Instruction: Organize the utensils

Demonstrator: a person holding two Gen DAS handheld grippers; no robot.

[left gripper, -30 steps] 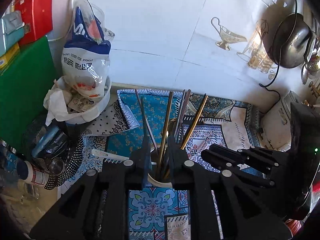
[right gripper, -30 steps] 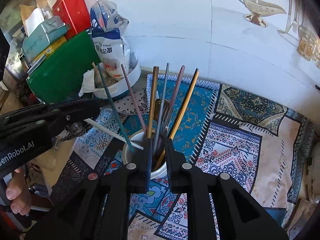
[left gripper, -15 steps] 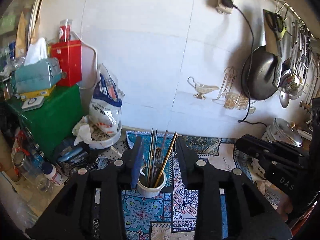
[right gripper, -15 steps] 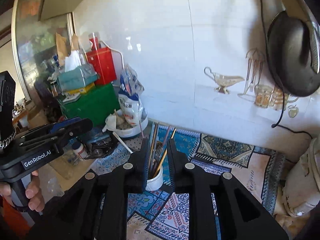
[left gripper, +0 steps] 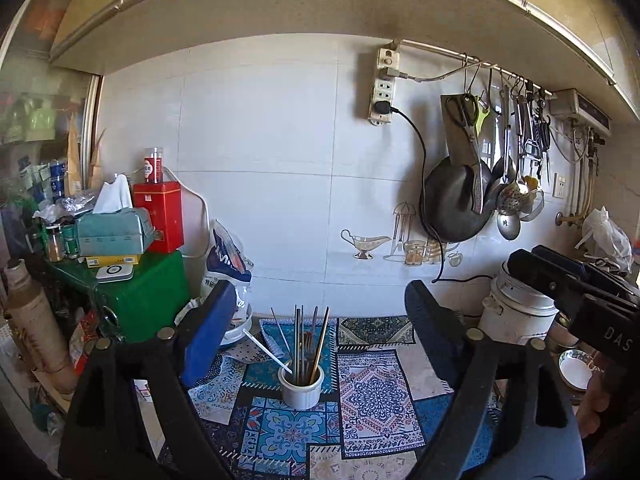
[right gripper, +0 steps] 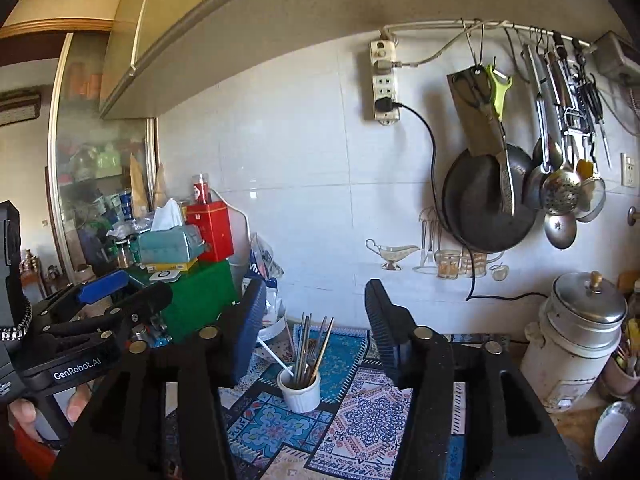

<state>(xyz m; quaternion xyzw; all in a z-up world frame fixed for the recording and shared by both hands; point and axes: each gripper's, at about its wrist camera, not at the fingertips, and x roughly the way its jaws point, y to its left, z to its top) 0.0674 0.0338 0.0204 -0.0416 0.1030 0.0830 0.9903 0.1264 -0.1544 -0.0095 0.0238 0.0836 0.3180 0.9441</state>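
A white ribbed cup (left gripper: 301, 389) stands upright on the patterned mat (left gripper: 372, 396). It holds several chopsticks and metal utensils (left gripper: 308, 344) and a white stick that leans left. It also shows in the right wrist view (right gripper: 300, 393). My left gripper (left gripper: 320, 316) is open and empty, well back from and above the cup. My right gripper (right gripper: 316, 304) is open and empty, also well back from the cup. Each gripper shows in the other's view, the right one (left gripper: 580, 292) and the left one (right gripper: 100, 316).
A green box (left gripper: 140, 296) with a tissue box and red tin stands at the left beside a white bag (left gripper: 228, 268). A metal pot (right gripper: 576, 340) stands at the right. A black wok (left gripper: 452, 204) and ladles hang on the wall. A small bowl (left gripper: 574, 368) sits at the right.
Both grippers have pulled up and back from the cup and opened wide. The cup with its utensils stays on the mat.
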